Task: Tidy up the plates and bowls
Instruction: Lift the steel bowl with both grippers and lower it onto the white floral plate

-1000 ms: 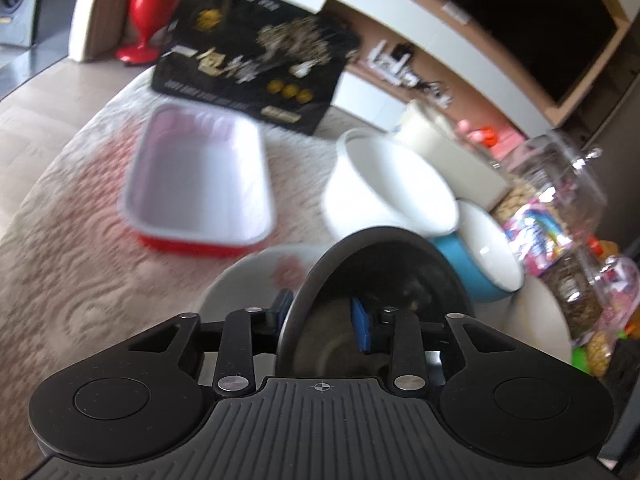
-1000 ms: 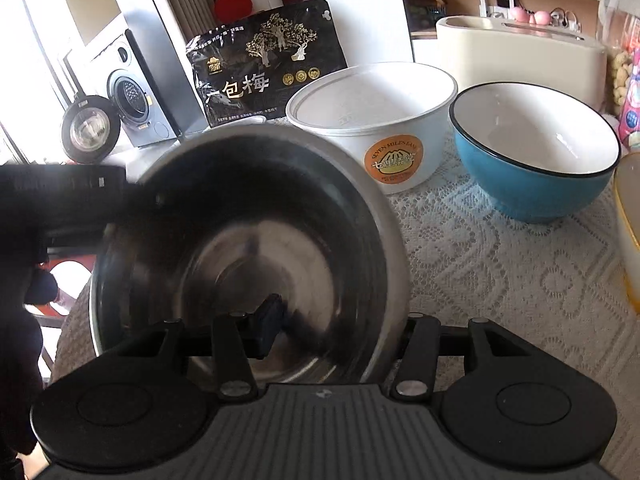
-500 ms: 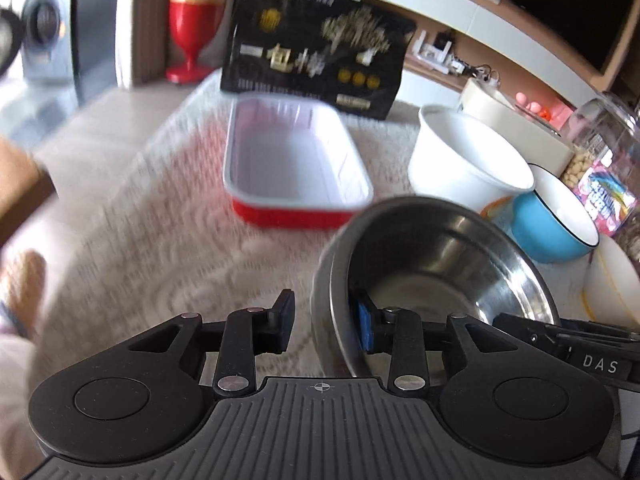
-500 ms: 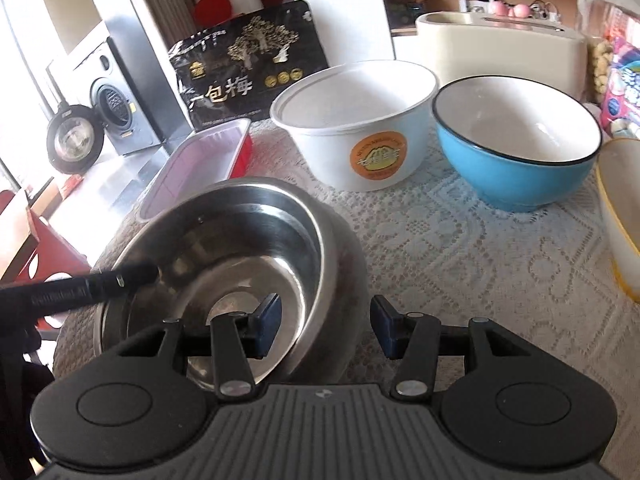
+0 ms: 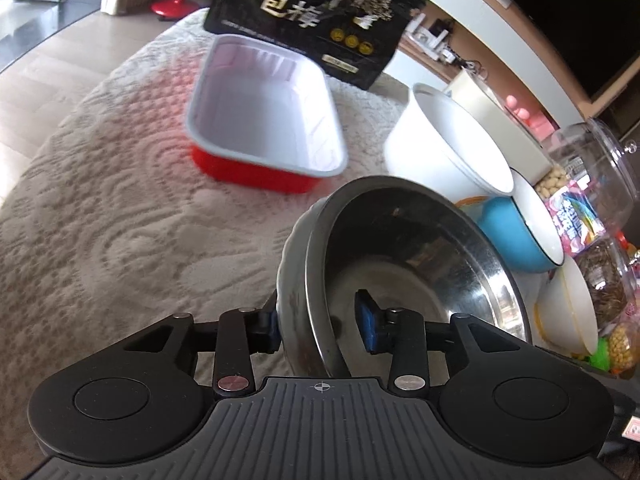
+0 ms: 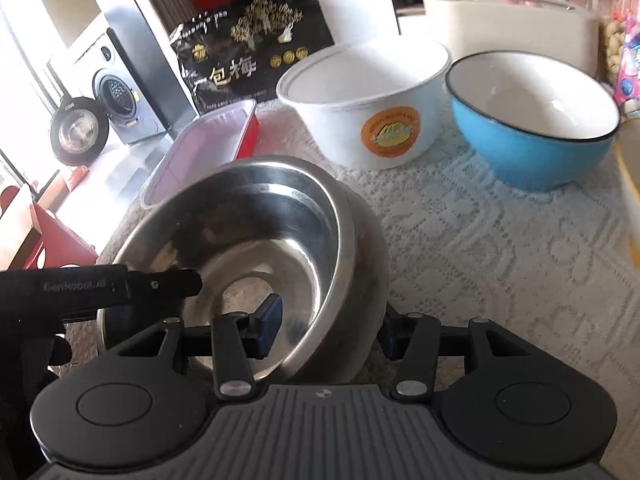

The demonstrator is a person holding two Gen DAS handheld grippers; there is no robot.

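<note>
Steel bowl (image 5: 400,272): tilted, on my lace-covered worktop (image 5: 120,220), before the red tray (image 5: 264,136).
My left claw (image 5: 320,326): astride the bowl's rim, jaws opening, inner pad clear of the wall.
My right claw (image 6: 332,330): astride the opposite rim (image 6: 344,240); whether clenched I cannot tell.
Behind: white tub (image 6: 360,100), blue bowl (image 6: 532,120).

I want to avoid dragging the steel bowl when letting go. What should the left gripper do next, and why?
Probably finish opening, then draw the left gripper straight back off the rim. The steel bowl looks set down on the lace tablecloth, and the left jaws are opening, yet the bowl's wall is between them, so sideways motion could drag it.
</note>
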